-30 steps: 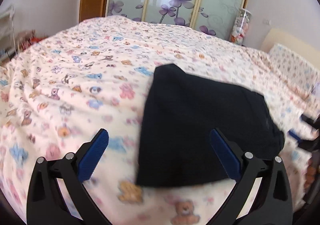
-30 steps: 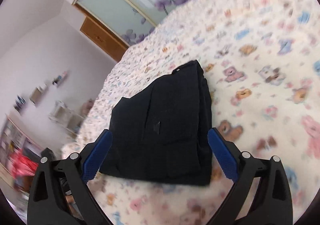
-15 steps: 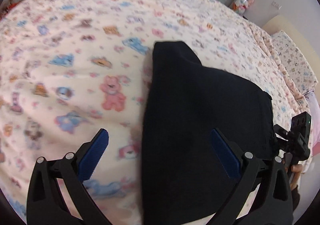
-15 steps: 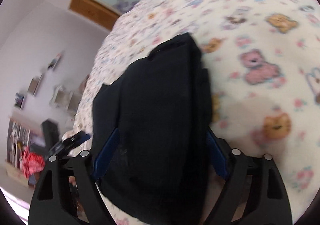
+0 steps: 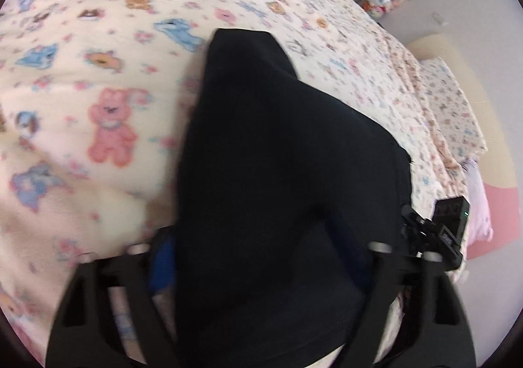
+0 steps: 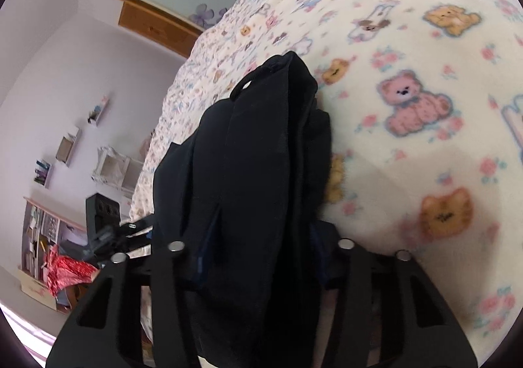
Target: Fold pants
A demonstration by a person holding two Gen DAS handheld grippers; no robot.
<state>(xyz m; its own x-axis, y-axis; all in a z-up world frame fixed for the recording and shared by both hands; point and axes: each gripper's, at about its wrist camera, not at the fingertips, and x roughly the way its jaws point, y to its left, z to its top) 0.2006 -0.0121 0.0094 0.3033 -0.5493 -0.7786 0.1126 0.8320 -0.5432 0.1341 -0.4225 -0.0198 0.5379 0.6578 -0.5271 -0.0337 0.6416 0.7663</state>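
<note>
Left wrist view shows the left tool (image 5: 261,256) pushed in at the near edge of the black pants (image 5: 278,155), its two arms on either side of the dark bundle. A blue pad (image 5: 161,265) shows just beside the cloth's left edge, while the opposite pad is mostly hidden in the fabric. The arms stand close enough to the cloth that I judge the tool is pinching the pants, probably to lift or turn the bundle for one more fold or to carry it off.

The right tool (image 6: 258,256) comes at the same bundle from the pants' other end, and the cloth fills the gap between its arms; only dark slivers of its pads show. It too seems pressed onto the pants, so that both ends are held at once and the stack keeps its shape.

The pants lie on the bed (image 5: 98,80), on a cream fleece blanket (image 6: 425,73) printed with bears and puppies. They are already folded into a compact wedge, broad near the tools and narrowing away from them. In the right wrist view several layers stack along the pants' right edge, and a small cord loop (image 6: 245,86) sticks out at the far tip. The fabric looks matte, soft and thick.
</note>
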